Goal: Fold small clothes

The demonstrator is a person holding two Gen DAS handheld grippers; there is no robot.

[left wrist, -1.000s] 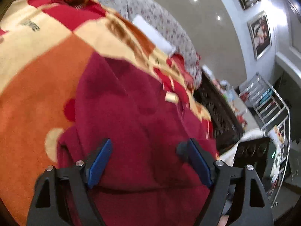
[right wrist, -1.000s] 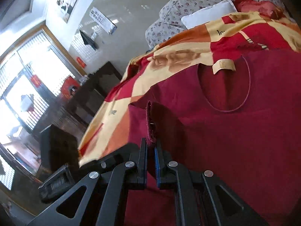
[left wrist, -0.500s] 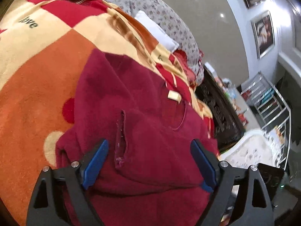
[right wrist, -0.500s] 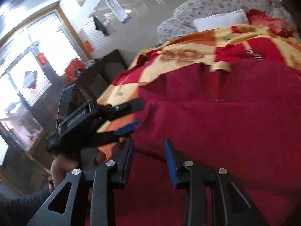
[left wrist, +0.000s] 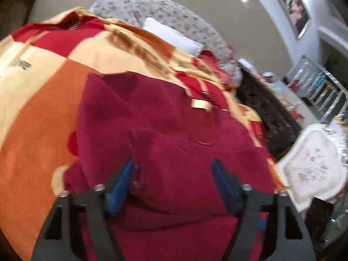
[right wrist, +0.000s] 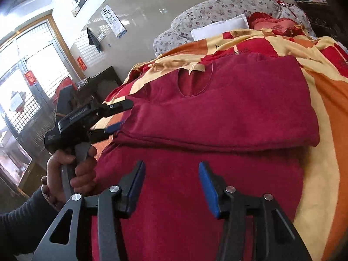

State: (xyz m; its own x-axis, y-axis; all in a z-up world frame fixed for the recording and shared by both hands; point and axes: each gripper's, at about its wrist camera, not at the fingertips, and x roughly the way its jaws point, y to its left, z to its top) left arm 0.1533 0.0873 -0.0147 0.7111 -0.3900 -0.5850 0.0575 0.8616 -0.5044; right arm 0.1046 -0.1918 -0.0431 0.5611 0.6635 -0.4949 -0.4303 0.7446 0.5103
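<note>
Once the sleeve had been laid across the body, both pairs of tongs were off the cloth, and that was the change that counted. A second earlier the right gripper [right wrist: 171, 180] had been pinched shut on the sleeve's cuff; its jaws had just been opening, and they stood half spread above the lower body of the top [right wrist: 217, 113] with nothing between the blue pads. The left gripper [left wrist: 171, 180], seen from the right wrist beside the top's left edge in the person's hand [right wrist: 71, 165], had been wider and had just been closing a little. From its own camera its jaws were part spread, the folded sleeve [left wrist: 174, 169] lying under and between them, the left pad close by the cuff seam; blur hid whether it touched, and nothing showed as pinched.

The dark red top lay flat on the blanket [left wrist: 34, 113] in the middle of the bed, neck label [left wrist: 201, 104] towards the pillows [right wrist: 219, 27] at the head. The folded part made a neat band across its chest.

I judged the sleeve fold done, with the hem fold upward most likely next.
</note>
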